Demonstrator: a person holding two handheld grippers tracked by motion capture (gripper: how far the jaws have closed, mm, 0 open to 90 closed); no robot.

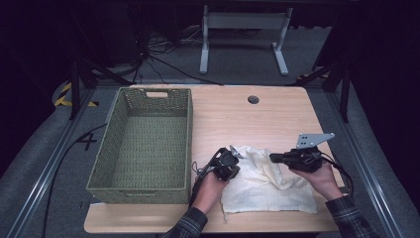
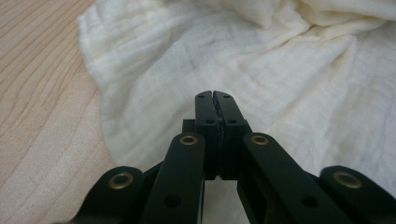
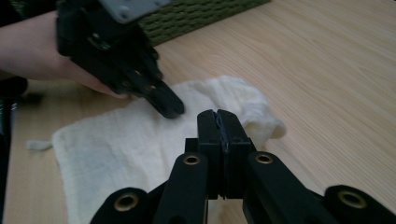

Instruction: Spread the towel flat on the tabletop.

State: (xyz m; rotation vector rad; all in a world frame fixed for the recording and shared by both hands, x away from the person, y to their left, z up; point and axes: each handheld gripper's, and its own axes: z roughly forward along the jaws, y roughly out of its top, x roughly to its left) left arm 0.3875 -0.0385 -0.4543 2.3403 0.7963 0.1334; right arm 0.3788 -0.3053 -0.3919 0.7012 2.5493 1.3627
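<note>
- The wooden table (image 1: 277, 119) is pale, with a small round hole (image 1: 253, 99) near its far edge; grey carpet lies around it, and the legs of a white frame (image 1: 242, 37) stand beyond.
- A green woven basket (image 1: 114, 148) takes up the table's left side, nothing in it.
- A cream cloth (image 1: 270, 191) lies rumpled on the near right part of the table, just right of the basket, its far edge bunched into folds.
- The left gripper (image 1: 233, 157) rests on the cloth's left far corner, jaws pressed together with no cloth between them in the left gripper view (image 2: 214, 100).
- The right gripper (image 1: 274, 157) hangs over the bunched folds, jaws together; a dark seam between the pads (image 3: 218, 122) may be nothing, so I cannot tell whether cloth is pinched.
- The room's far corners are too dark to read.
- Both sleeves are cut off at the near edge.
</note>
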